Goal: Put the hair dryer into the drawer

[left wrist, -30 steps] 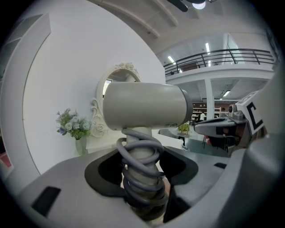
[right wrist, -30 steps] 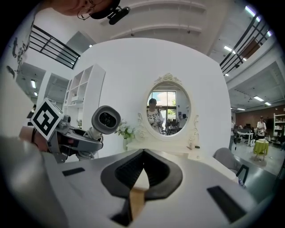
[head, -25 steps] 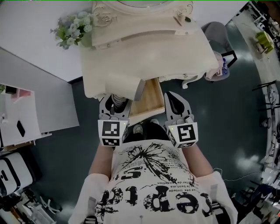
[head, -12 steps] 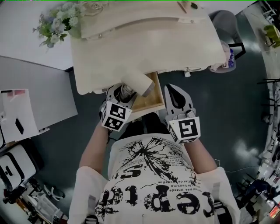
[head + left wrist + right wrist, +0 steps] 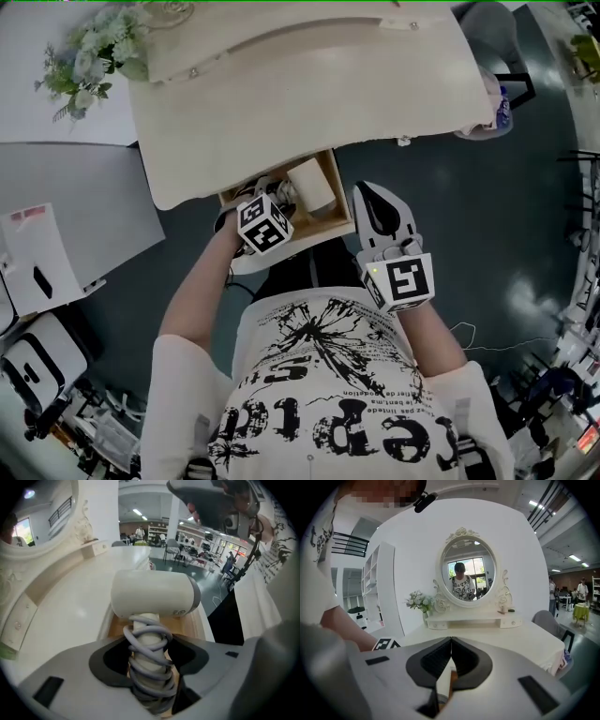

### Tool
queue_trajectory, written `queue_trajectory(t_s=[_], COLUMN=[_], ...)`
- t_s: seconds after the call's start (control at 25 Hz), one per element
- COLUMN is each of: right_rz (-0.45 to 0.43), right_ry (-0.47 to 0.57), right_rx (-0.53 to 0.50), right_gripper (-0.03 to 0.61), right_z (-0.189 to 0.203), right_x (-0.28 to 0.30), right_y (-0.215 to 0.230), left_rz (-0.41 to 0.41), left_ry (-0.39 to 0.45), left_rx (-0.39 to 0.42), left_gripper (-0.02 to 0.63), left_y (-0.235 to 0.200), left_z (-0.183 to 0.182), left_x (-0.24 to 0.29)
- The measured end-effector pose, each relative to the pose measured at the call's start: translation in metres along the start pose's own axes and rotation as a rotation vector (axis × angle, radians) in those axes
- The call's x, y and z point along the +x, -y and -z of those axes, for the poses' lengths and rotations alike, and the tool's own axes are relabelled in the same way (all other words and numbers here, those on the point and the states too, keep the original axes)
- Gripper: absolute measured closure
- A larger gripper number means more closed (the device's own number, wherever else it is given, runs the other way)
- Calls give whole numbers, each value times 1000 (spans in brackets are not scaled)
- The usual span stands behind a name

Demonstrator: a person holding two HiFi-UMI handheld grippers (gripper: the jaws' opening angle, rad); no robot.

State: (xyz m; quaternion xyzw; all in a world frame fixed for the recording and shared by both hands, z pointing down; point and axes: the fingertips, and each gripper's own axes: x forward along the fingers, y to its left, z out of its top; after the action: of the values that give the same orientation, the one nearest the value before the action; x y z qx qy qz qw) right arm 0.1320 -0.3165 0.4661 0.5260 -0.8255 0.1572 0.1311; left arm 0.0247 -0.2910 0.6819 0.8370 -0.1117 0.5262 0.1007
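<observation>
Since the earlier frame the left gripper (image 5: 272,199) has carried the hair dryer (image 5: 154,599) forward from the table's front edge to a position over the open drawer (image 5: 343,208); the right gripper (image 5: 451,654) has barely shifted. Nearest, in the left gripper view, the jaws are clamped on the dryer's handle, which is wrapped in several turns of grey cord (image 5: 148,641). The lower end of the handle is hidden beneath the gripper body. The cream barrel lies crosswise just past the jaws, with the drawer's wooden floor showing under and beside it. Whether the barrel touches that floor cannot be determined. In the head view the barrel sits inside the drawer's outline, and the left jaws themselves are covered by the marker cube (image 5: 263,225). The right gripper hangs just right of the drawer, apart from it, with its jaws closed tip to tip on nothing. The rear of the drawer is concealed under the top of the dressing table (image 5: 300,94). Count: one hair dryer, one drawer, two grippers. Farther off, on the table's back shelf, there is one oval mirror (image 5: 467,571), cut off by the frame edge in the head view, and one bunch of flowers (image 5: 89,58) at its left corner. A grey chair (image 5: 547,619) stands beyond the table's right end, only partly in view.
</observation>
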Motion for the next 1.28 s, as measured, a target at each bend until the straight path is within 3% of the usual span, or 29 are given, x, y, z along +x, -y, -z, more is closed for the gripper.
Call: queue_trajectory(t_s=[0.2,0.64,1.0,1.28], right_rz=[2,-4,6,4], right_ry=[1,16,-10,-32], right_rx=[6,19,52,44], right_gripper=[561,561,561,561], right_z=[3,6,13,18], right_x=[7,24,22,17], right_y=[8,17,25,28], left_rz=[94,282,221,228], left_ry=[-133,-240,-163,-144], left_rx=[62,67,46,0], left_gripper=[362,362,362,353], left_y=[6,25,21,22], left_z=[22,46,40,38], left_x=[37,87,103,104])
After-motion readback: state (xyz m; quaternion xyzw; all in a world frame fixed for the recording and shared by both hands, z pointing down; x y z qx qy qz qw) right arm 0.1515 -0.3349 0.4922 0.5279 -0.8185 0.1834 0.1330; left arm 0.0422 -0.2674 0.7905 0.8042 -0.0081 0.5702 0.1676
